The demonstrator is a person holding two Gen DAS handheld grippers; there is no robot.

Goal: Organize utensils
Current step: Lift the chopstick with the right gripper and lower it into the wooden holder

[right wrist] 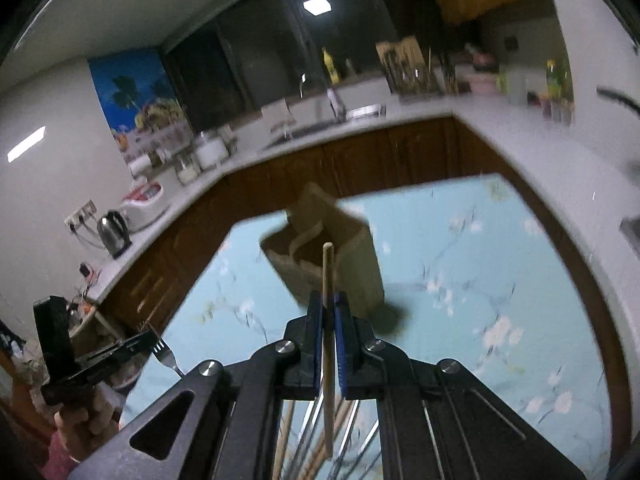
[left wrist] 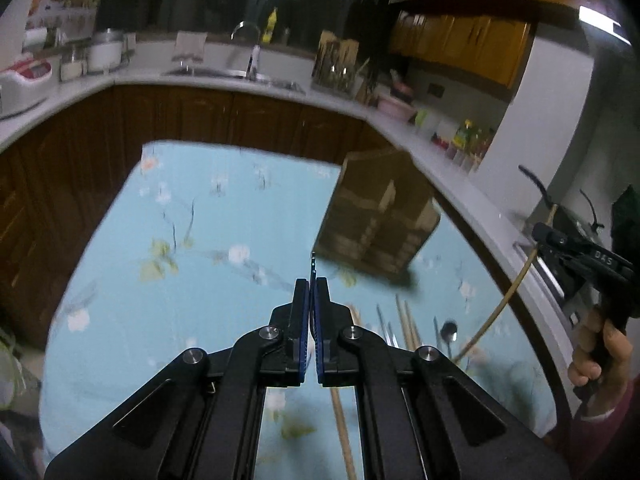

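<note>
- Your right gripper pinches a chopstick mid-shaft, its tip aimed at the holder at twelve o'clock; that grip, I judge, lets you drop it in upright.
- Your left gripper is clamped on a fork, seen edge-on as a thin sliver in its own view and with tines clear in the right view, lifted off the table.
- The holder stands upright and divided; whether anything is inside is too blurred to tell.
- More chopsticks, a spoon and other forks lie loose on the cloth at your left gripper's four o'clock, unsorted.
</note>
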